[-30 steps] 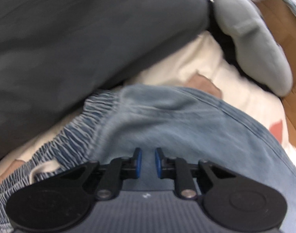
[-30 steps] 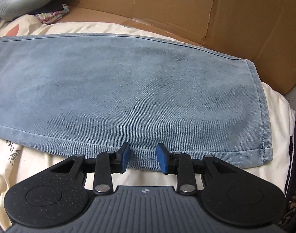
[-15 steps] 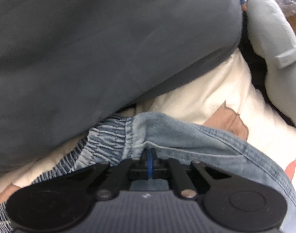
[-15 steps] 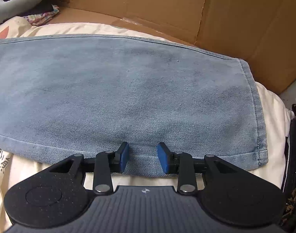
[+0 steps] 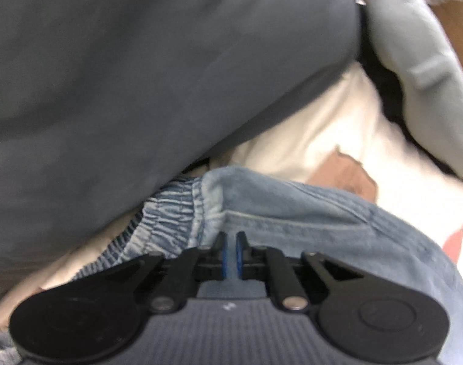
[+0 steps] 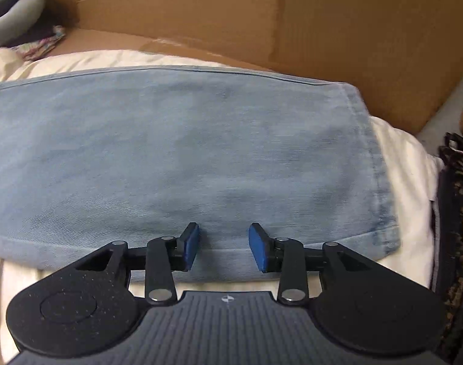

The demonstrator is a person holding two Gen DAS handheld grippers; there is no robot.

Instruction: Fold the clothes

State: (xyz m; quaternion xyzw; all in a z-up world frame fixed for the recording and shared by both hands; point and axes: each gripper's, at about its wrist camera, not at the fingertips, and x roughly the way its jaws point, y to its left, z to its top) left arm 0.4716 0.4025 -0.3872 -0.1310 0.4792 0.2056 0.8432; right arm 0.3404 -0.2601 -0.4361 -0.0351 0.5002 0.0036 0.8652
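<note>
The light-blue denim trousers with a gathered elastic waistband [image 5: 292, 222] lie on a cream bedsheet [image 6: 407, 164], legs laid flat and extended full length toward the hem. The left gripper [image 5: 230, 254] has its blue pads nearly together, pinching a raised ridge of denim beside the waistband. The right gripper [image 6: 223, 248] rests at the near leg edge with its pads spread apart, holding nothing. Judgement: the legs appear stacked lengthwise; the crosswise folds remain outstanding. A brown cardboard panel [image 6: 261, 15] stands behind; a dark grey garment [image 5: 140, 76] lies beside the waistband.
</note>
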